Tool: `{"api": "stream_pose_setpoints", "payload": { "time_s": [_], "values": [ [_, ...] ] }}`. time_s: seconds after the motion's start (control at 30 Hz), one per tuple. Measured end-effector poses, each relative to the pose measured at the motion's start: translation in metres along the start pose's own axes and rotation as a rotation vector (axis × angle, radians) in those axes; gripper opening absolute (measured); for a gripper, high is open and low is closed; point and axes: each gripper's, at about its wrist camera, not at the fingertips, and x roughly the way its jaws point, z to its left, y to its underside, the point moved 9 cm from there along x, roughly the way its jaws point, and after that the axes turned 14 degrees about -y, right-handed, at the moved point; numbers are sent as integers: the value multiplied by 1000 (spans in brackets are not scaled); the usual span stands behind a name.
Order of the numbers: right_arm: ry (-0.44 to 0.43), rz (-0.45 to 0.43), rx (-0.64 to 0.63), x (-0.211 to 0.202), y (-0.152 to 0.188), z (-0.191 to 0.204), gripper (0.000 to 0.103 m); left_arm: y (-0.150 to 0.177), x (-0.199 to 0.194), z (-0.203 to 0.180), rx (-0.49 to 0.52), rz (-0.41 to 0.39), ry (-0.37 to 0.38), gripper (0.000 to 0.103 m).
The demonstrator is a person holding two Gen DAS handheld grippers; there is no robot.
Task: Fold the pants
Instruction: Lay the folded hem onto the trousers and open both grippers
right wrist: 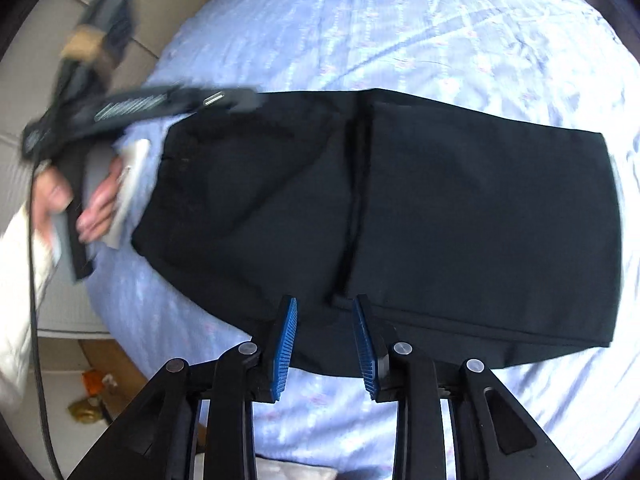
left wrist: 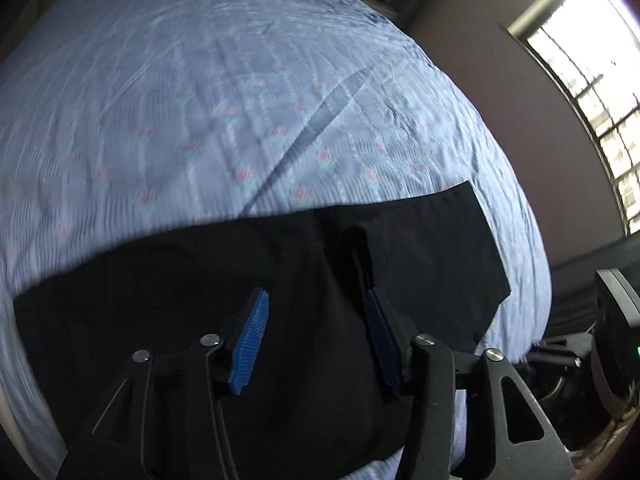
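Black pants (right wrist: 460,216) lie folded flat on the blue floral bedsheet (right wrist: 400,32), with a fold edge running down the middle. My right gripper (right wrist: 325,312) is open and empty, just above the near edge of the pants at that fold. My left gripper (left wrist: 316,308) is open and empty, hovering over the pants (left wrist: 240,280). In the right wrist view the left gripper (right wrist: 240,98) shows blurred at the pants' far left end, held by a hand.
The bedsheet (left wrist: 200,100) covers the bed. A window (left wrist: 592,92) and a wall are to the right. Tiled floor (right wrist: 24,80) and small objects (right wrist: 92,396) lie beside the bed at left. The other device (left wrist: 616,332) is at the right edge.
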Motion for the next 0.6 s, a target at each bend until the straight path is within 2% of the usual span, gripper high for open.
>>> {"api": "stream_pose_setpoints", "payload": {
  "time_s": [0.1,0.23,0.33,0.47,0.6],
  "values": [
    [22,-5,10,-9,1,-6,31,22,-10,4,-55,7,-12,52],
    [43,-33,14,-25,2,-5,43,54,-32,17,-177,-5,-43,58],
    [49,-43,5,-38,4,2,46,77,-50,30,-257,-17,-65,64],
    [33,-36,-19,-37,12,31,49,105,-76,47,-344,-34,-91,71],
    [19,-17,-63,-27,21,67,51,140,-100,75,-430,-43,-115,73]
  ]
}}
